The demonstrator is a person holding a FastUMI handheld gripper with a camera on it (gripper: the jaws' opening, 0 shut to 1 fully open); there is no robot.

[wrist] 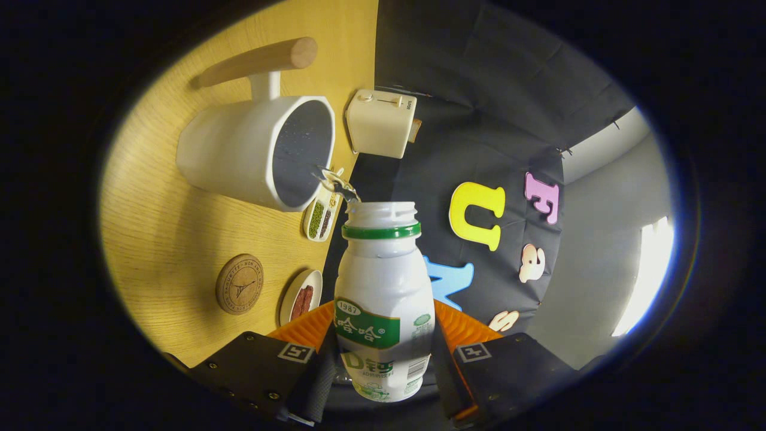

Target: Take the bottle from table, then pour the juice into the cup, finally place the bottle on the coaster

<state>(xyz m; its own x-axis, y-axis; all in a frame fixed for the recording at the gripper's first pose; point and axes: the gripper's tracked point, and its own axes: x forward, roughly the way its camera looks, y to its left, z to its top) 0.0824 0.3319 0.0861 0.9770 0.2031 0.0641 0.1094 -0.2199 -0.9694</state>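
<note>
bottle [383, 299]: smooth, slightly glossy white plastic, with a printed film label and ribbed threads at the open neck
cup [251, 152]: matt white outside, dark speckled lining; it looked ceramic, though the view was too distorted to be sure
cup handle [263, 60]: plain, unvarnished-looking wood
table [161, 239]: pale wood grain, satin finish
coaster [239, 284]: cork-like, matt, stamped
booth wall [497, 108]: creased matt cloth

Warm, uneven light with strong fisheye bending

Glare blows out a window [649, 275] at three o'clock; the table [161, 239] glows evenly; edges curve and soften into dark.
</note>
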